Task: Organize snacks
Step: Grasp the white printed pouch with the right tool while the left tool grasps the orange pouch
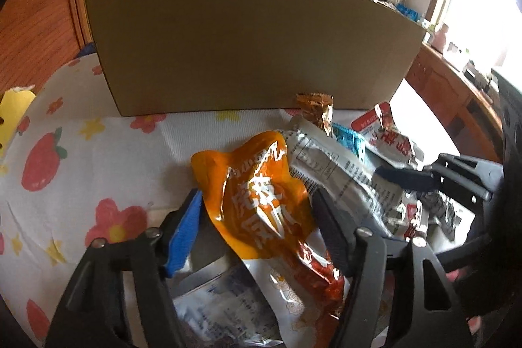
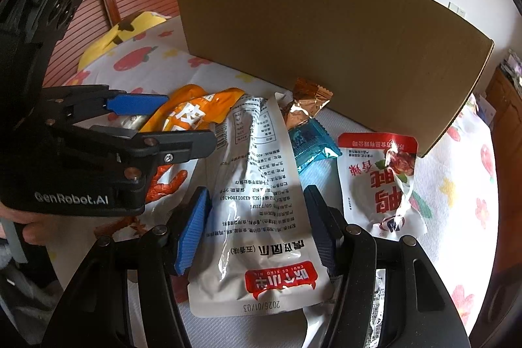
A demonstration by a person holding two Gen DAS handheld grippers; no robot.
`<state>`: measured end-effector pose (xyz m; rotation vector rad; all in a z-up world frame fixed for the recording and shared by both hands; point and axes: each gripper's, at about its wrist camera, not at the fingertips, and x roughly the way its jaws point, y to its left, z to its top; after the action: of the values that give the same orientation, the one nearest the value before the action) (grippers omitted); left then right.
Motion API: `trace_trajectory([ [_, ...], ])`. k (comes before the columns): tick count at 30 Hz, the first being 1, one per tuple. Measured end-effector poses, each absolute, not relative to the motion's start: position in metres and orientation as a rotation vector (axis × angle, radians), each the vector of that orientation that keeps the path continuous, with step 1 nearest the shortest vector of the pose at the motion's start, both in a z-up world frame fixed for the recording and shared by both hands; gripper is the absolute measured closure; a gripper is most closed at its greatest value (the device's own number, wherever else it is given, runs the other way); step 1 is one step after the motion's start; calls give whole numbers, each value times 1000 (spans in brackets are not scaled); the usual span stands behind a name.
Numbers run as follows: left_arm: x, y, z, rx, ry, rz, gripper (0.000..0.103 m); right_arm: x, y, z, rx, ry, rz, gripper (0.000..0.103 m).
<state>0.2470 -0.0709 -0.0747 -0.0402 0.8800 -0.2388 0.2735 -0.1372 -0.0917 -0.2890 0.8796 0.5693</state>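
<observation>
The sorting is looking barely begun. A pile of snack packets is still lying loose on the bed [image 2: 137, 77], on its strawberry-and-flower sheet, in front of a tall cardboard box [image 2: 326, 48] that is standing toward the far edge of the bed. Whether anything is already inside the box cannot be told, since only its outer wall is showing.

The left hand-held gripper [image 1: 257, 211] is straddling the orange packet [image 1: 261, 191], with its fingers sitting at either side of the bag. They are touching or nearly touching it, but a firm squeeze is not showing, so I am reading it as released and closing in. The right hand-held gripper [image 2: 257, 217] is likewise standing over the long white packet [image 2: 261, 185], one finger at each edge, not clenching as far as I can judge.

Behind these, nearer the box, a brown foil packet [image 2: 306, 106], a small teal packet [image 2: 313, 145] and a red-and-white packet [image 2: 385, 181] are waiting untouched, the last one lying toward the right edge of the bed.

So every visible packet is still needing to be picked up and put away, presumably into the box.
</observation>
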Motion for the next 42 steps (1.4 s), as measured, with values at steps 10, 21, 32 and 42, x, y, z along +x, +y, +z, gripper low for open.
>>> trace_trajectory([
  [10,236,-61,-66,-23,839,-253,54,274,-138,-91,-288,880,569,42],
  [21,243,-57,-71,20,888,-232,42,274,-135,-92,-298,879,562,40],
  [32,252,-70,-79,103,938,-256,33,275,-136,-92,-299,880,561,40],
  [42,240,-57,-70,56,910,-276,58,274,-134,-93,-302,878,553,39],
])
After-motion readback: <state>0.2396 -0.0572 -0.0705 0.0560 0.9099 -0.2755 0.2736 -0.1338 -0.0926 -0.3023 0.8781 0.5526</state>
